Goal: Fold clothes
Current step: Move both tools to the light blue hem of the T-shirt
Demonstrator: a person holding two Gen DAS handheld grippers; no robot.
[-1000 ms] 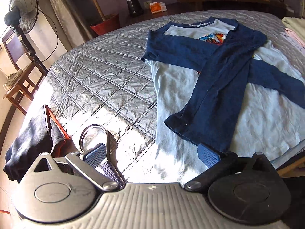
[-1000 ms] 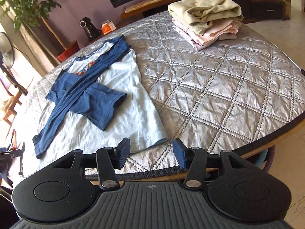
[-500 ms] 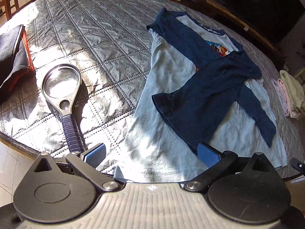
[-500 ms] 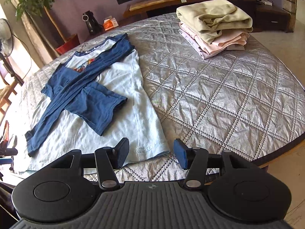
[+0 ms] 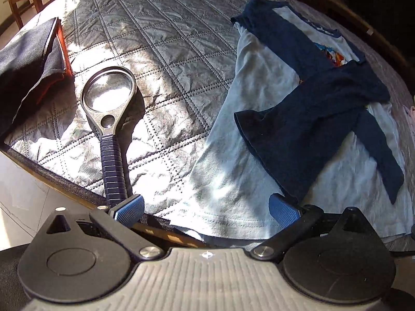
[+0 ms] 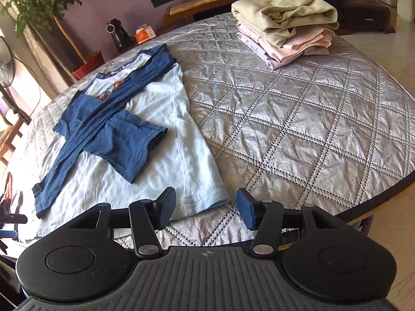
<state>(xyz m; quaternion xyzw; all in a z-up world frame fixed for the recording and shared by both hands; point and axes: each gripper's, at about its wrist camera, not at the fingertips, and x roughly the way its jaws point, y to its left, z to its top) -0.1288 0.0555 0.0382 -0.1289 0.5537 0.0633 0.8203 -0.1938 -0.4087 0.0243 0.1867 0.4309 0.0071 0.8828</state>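
Observation:
A light blue shirt [image 5: 233,155] with dark navy sleeves [image 5: 311,119] folded across its front lies flat on the round silver quilted table [image 5: 168,51]. It also shows in the right wrist view [image 6: 160,155], with its navy sleeves [image 6: 124,140] crossed. My left gripper [image 5: 206,211] is open and empty, just above the shirt's bottom hem at its left corner. My right gripper [image 6: 206,206] is open and empty, over the hem's right corner [image 6: 207,199].
A magnifying glass [image 5: 109,108] lies left of the shirt near the table edge. A dark pouch with orange lining [image 5: 31,62] sits at far left. A stack of folded clothes [image 6: 285,23] sits at the back right of the table [image 6: 311,119]. A fan, plant and chair stand beyond.
My left gripper has swung right and down toward the shirt's bottom hem. My right gripper has moved forward a little toward the hem's right corner. Both stay open.

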